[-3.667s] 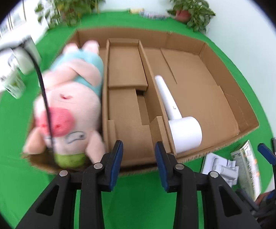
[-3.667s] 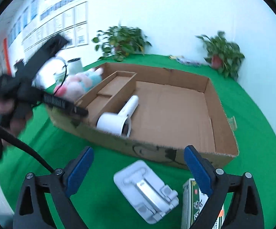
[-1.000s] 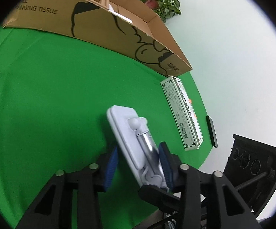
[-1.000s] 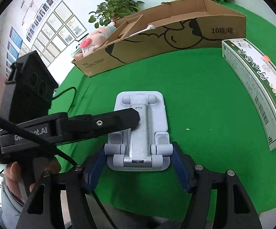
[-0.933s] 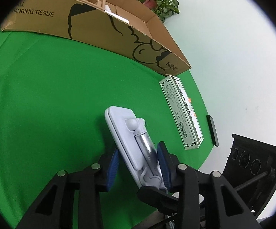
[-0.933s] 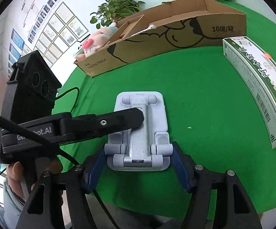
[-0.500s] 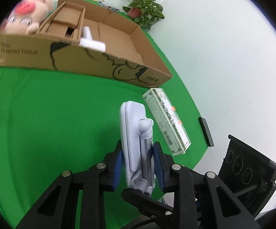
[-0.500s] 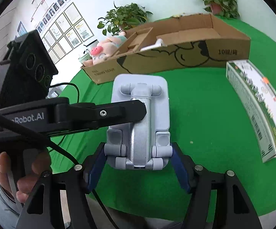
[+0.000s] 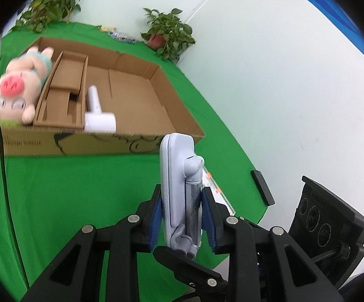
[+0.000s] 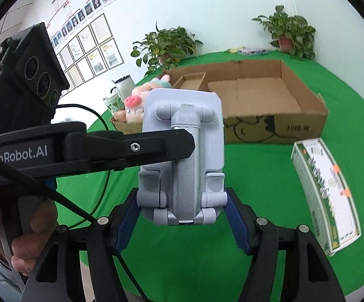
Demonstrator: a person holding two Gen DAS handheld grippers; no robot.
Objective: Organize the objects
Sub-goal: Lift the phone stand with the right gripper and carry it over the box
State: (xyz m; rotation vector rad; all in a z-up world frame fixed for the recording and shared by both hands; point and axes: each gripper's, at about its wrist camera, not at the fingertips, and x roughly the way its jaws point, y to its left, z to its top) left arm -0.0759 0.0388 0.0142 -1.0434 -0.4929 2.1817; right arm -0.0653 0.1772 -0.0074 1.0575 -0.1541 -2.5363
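— Since a second ago, what have you done with the stand?

— You have lifted the stand (image 9: pixel 179 191) off the green cloth (image 9: pixel 69 191); it now hangs upright in the air, held by both claws at once. Your left gripper (image 9: pixel 182 216) is clamped on it across its thickness, blue pads (image 9: pixel 156 217) pressed to its flat face and to its metal arm. Your right gripper (image 10: pixel 182 216) has its blue pads against the stand's two lower edges, so it too is closed on the stand (image 10: pixel 182 156).

— And beyond the claws?

— Ahead of you lies the carton (image 9: pixel 136 95), open at the top, resting on the cloth. A white dryer (image 9: pixel 97 115) lies inside it, beside the cardboard divider. A plush pig (image 9: pixel 18 85) fills the left compartment. A green-and-white box (image 10: pixel 327 193) lies flat on the cloth, right of the stand and near the carton's front wall. Two potted plants (image 10: pixel 167 47) stand behind the carton, by the wall.
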